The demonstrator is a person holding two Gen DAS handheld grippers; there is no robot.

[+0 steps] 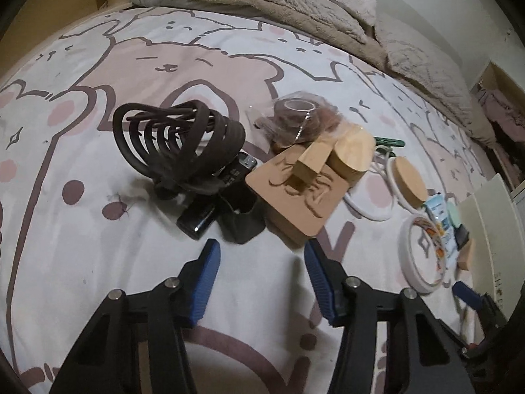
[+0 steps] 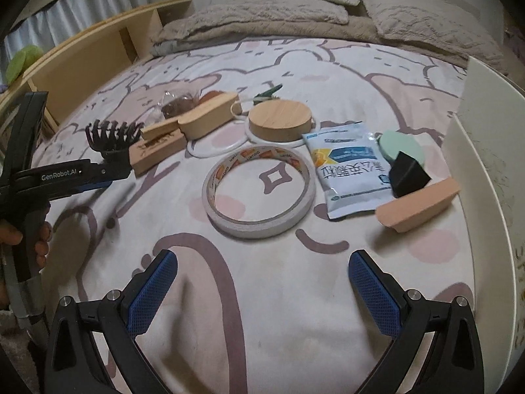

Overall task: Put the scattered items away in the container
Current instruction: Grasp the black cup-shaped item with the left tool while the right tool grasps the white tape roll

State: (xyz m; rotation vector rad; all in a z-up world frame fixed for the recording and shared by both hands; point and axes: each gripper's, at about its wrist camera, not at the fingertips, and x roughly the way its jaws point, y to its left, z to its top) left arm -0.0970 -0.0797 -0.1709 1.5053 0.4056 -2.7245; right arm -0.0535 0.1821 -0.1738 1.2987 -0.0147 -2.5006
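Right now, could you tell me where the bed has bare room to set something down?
Free: the sheet between the right gripper and the tape roll, and the far stretch before the blanket. Crowded: the row from the black claw clip to the white container.

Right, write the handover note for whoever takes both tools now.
Left tool: open, empty, just short of the black claw clip.
Right tool: open, empty, facing the tape roll.
Items all on the bedsheet: clip, wooden blocks, tape roll, white hoops, sachet, green pad.
White container wall at right.
Done: nothing seen inside it.
Left: everything.
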